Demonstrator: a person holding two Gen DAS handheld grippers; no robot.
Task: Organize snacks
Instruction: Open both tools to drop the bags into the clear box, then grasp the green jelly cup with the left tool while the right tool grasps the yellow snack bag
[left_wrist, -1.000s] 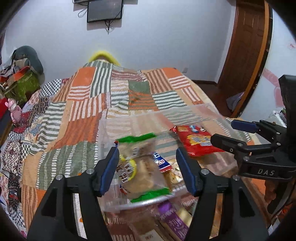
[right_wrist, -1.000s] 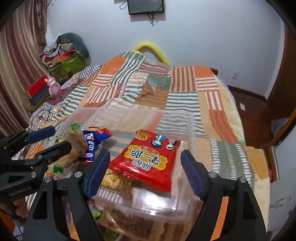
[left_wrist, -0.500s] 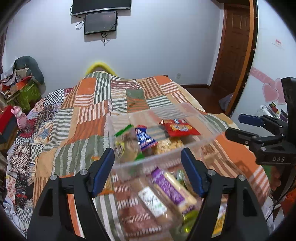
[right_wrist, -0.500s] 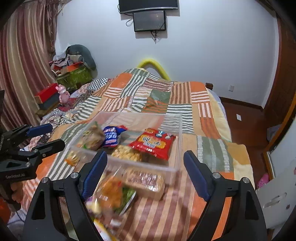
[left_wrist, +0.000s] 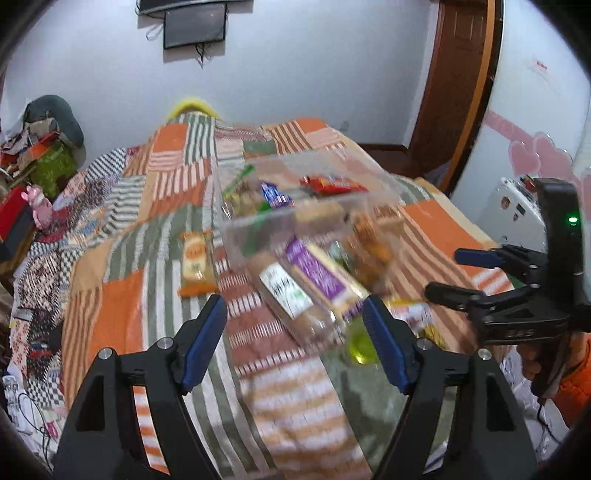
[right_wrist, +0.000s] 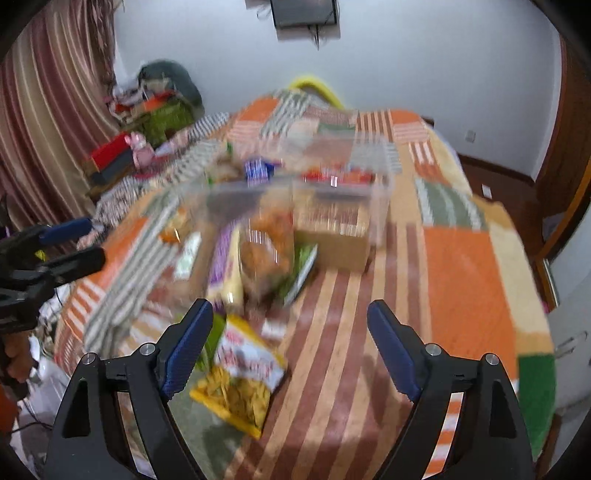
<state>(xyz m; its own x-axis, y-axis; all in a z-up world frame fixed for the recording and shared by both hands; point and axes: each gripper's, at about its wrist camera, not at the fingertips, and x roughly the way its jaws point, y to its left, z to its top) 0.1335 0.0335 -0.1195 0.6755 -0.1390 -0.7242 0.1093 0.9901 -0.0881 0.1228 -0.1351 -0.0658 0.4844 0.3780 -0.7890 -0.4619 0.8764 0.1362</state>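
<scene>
A clear plastic bin (left_wrist: 384, 192) stands on the patchwork bed and holds a red packet (left_wrist: 332, 183), a blue packet (left_wrist: 271, 194) and a green-edged packet (left_wrist: 240, 195). Loose snacks lie in front of it: a purple-labelled pack (left_wrist: 317, 273), a white-labelled pack (left_wrist: 286, 291), an orange packet (left_wrist: 195, 260). A yellow chip bag (right_wrist: 240, 380) lies nearest in the right wrist view. My left gripper (left_wrist: 295, 339) is open and empty, above the bed short of the pile. My right gripper (right_wrist: 290, 347) is open and empty; it also shows in the left wrist view (left_wrist: 461, 275).
The bed's quilt (right_wrist: 469, 280) has bare striped patches at the right and near side. A cluttered shelf with a pink toy (left_wrist: 38, 206) stands at the left. A wooden door (left_wrist: 458, 85) is at the far right. A white appliance (left_wrist: 517, 210) stands by the bed's right.
Both grippers have pulled back and up from the bin. The left gripper let go of the green-edged packet, which now lies in the bin. Loose snacks in front have come into view.
</scene>
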